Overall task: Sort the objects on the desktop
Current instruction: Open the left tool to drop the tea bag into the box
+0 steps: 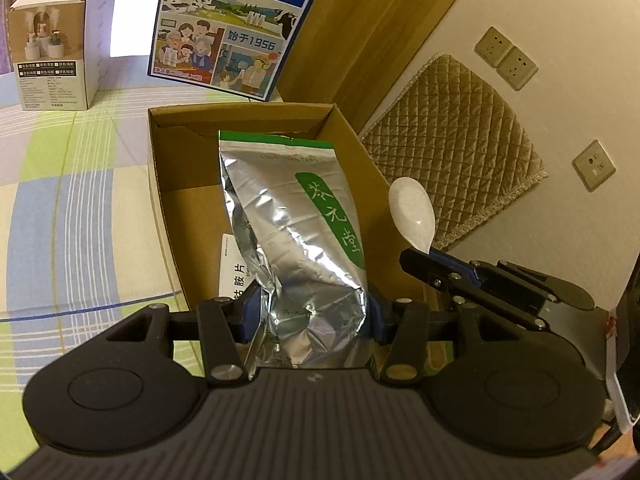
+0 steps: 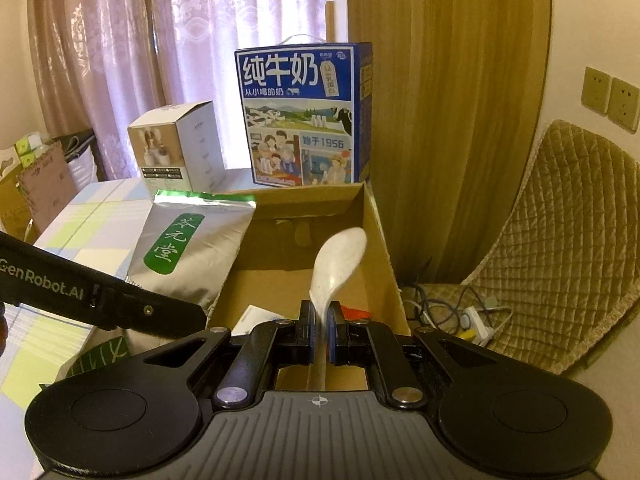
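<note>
My left gripper [image 1: 312, 312] is shut on a silver foil pouch [image 1: 292, 232] with a green label, held upright over the open cardboard box [image 1: 160, 184]. The same pouch [image 2: 188, 248] shows in the right wrist view at the box's left wall. My right gripper [image 2: 320, 324] is shut on the handle of a white speckled spoon [image 2: 340, 260], bowl up, above the right half of the cardboard box [image 2: 384, 248]. In the left wrist view the spoon [image 1: 412, 216] and the right gripper [image 1: 420, 258] sit just right of the pouch. A white card [image 1: 232, 268] lies in the box.
A blue milk carton [image 2: 304, 116] stands behind the box, a small white product box [image 2: 180, 148] to its left on the checked tablecloth [image 1: 60, 208]. A quilted chair cushion [image 2: 560, 240], wall sockets [image 2: 608, 96] and a cable tangle [image 2: 460, 312] are to the right.
</note>
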The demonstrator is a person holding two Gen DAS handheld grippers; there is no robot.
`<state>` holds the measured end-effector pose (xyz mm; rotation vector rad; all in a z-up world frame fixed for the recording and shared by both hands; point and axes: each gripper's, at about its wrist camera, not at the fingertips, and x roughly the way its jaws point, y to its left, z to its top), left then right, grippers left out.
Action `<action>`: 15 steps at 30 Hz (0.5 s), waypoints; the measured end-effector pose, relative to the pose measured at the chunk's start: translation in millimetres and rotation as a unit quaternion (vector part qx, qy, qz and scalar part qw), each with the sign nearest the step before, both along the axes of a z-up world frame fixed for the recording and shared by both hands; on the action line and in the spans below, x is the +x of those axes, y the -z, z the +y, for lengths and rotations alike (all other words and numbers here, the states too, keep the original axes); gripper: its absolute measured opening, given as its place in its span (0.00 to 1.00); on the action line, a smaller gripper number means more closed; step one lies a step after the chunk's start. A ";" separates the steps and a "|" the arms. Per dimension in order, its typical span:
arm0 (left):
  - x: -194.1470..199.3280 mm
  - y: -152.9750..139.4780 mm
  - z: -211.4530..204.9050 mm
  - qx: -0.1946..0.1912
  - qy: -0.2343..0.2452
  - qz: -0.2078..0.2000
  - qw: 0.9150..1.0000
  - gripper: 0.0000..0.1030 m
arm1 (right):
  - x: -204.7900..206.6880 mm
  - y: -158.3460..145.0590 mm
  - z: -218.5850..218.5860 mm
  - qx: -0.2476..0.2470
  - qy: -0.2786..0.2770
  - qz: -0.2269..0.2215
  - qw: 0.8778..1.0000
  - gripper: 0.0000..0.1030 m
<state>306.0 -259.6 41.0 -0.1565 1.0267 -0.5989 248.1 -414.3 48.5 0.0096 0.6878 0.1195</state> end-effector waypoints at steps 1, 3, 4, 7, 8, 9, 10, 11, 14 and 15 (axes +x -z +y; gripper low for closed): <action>2.0 1.1 -0.5 0.001 -0.002 0.000 1.000 0.45 | 1.8 0.9 0.3 0.000 -0.001 0.000 1.000 0.03; 5.6 2.9 -1.2 0.005 -0.011 -0.001 1.000 0.47 | 5.4 2.4 0.9 -0.001 -0.001 0.001 1.000 0.03; 7.4 3.4 -1.0 0.006 -0.017 -0.001 1.000 0.48 | 6.8 2.9 1.3 0.000 -0.001 0.001 1.000 0.03; 9.2 2.6 4.3 0.000 -0.022 -0.007 1.000 0.46 | 9.1 4.7 2.2 0.001 -0.002 0.002 1.000 0.03; 8.4 1.7 5.7 0.000 -0.022 -0.011 1.000 0.46 | 9.7 5.0 2.6 0.001 -0.002 0.001 1.000 0.03; 7.0 0.5 7.4 0.000 -0.022 -0.015 1.000 0.46 | 10.3 5.5 3.0 0.001 -0.003 0.002 1.000 0.03; 5.5 -0.7 8.8 0.000 -0.023 -0.018 1.000 0.46 | 10.6 6.0 3.2 0.000 -0.004 0.002 1.000 0.03; 3.9 -2.3 10.5 0.001 -0.023 -0.023 0.999 0.46 | 10.8 6.5 3.5 0.000 -0.005 0.003 1.000 0.03; -0.5 -7.6 12.2 0.008 -0.018 -0.036 0.999 0.46 | 11.5 7.6 4.0 0.002 -0.004 0.004 1.000 0.03; -1.9 -8.9 12.7 0.010 -0.017 -0.039 0.999 0.46 | 11.3 7.5 4.7 0.002 -0.005 0.004 1.000 0.03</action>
